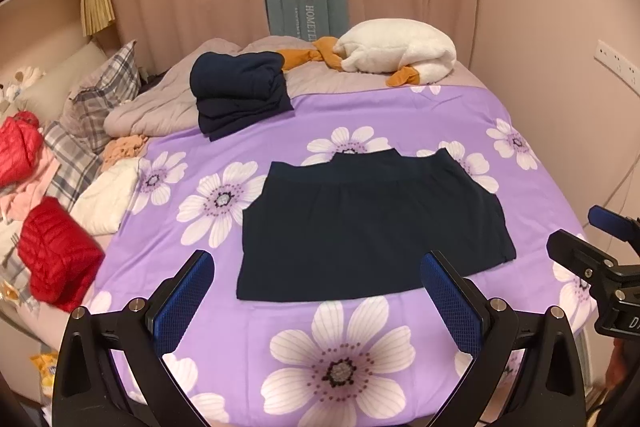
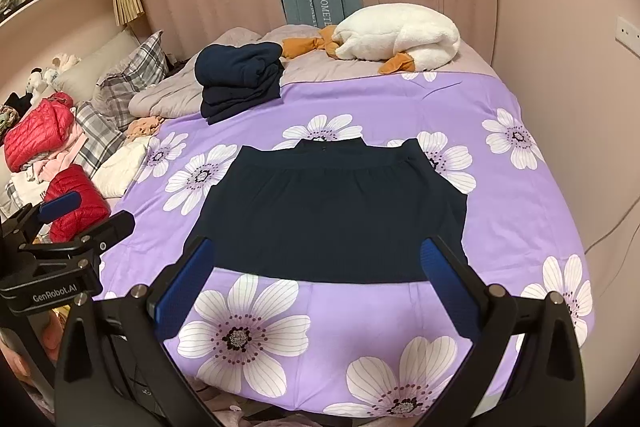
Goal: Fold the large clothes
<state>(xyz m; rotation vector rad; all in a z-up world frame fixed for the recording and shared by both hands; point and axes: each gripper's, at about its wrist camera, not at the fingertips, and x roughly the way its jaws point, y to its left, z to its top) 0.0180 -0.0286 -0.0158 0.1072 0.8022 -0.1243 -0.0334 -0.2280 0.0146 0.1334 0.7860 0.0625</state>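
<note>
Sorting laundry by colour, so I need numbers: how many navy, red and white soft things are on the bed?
Navy: 2, the flat garment and the folded stack
Red: 2, puffer jackets
White: 2, the plush goose and a cream garment
Total: 6

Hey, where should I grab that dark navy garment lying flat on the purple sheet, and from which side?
Probably take the dark navy garment by its two near hem corners, coming in low from the near edge of the bed. It lies flat with a straight near hem, and the open left claw and right claw already face it.
</note>
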